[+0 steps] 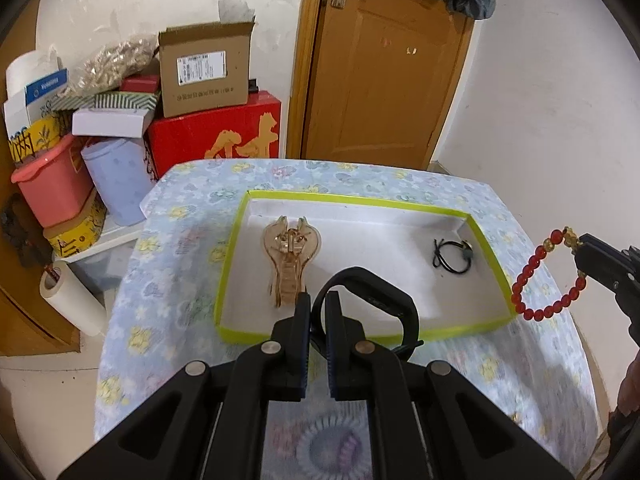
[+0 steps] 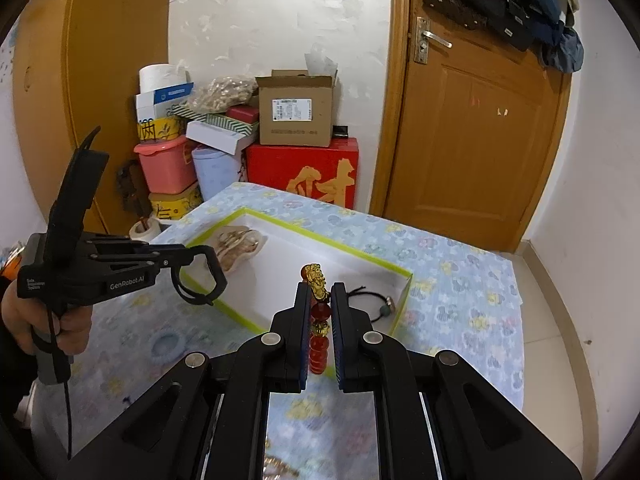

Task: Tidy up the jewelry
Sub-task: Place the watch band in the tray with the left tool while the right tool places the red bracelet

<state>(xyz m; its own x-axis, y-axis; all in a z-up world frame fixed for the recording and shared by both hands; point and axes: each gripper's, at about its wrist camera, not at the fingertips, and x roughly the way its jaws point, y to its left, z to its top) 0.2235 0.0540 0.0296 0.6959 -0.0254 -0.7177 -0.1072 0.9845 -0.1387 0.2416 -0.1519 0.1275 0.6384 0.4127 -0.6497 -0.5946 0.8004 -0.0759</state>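
A white tray with a lime-green rim (image 1: 232, 248) (image 2: 352, 250) lies on the flowered tablecloth. In it are a tan hair claw clip (image 1: 290, 258) (image 2: 236, 248) at the left and a black hair tie with a bead (image 1: 452, 256) (image 2: 376, 302) at the right. My left gripper (image 1: 318, 300) (image 2: 188, 264) is shut on a black wristband (image 1: 384, 300) (image 2: 208, 280) above the tray's near edge. My right gripper (image 2: 320, 292) (image 1: 580, 256) is shut on a red bead bracelet with gold charms (image 2: 318, 320) (image 1: 536, 280), held above the tray's right side.
A table with a blue flowered cloth (image 1: 180, 280) (image 2: 460, 280) fills the foreground. Behind its far left corner stand stacked boxes (image 1: 208, 68), a red box (image 1: 216, 136), pink and lilac bins (image 1: 52, 184) and a tape roll (image 1: 68, 296). A wooden door (image 1: 384, 64) is behind.
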